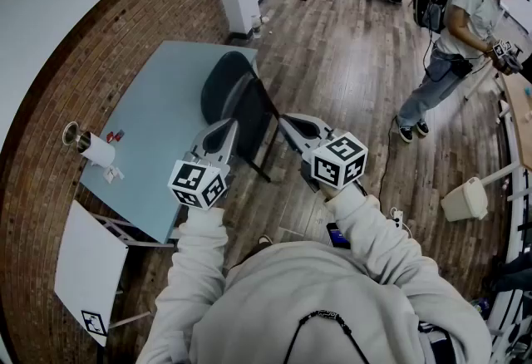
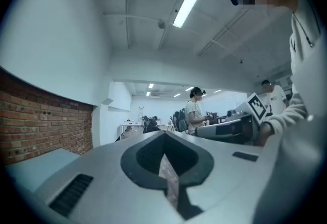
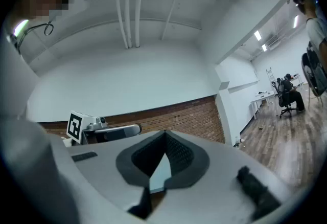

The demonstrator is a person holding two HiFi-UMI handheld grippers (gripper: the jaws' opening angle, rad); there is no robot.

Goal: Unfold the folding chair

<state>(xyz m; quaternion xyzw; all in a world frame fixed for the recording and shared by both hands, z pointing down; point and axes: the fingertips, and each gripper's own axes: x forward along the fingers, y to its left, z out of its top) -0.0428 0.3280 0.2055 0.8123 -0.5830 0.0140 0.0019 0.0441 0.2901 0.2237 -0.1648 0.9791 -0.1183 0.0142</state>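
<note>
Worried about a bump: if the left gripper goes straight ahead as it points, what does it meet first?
Probably the folding chair, which stands right ahead of the left gripper in the head view. Height is unclear, so it could pass over it.

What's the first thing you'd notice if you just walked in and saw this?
The left gripper and right gripper, each with a black-and-white marker cube, stick out at the middle, jaws shut and empty. Just beyond them a dark folding chair stands beside a light blue table. Another person stands on the wooden floor, upper right.
</note>
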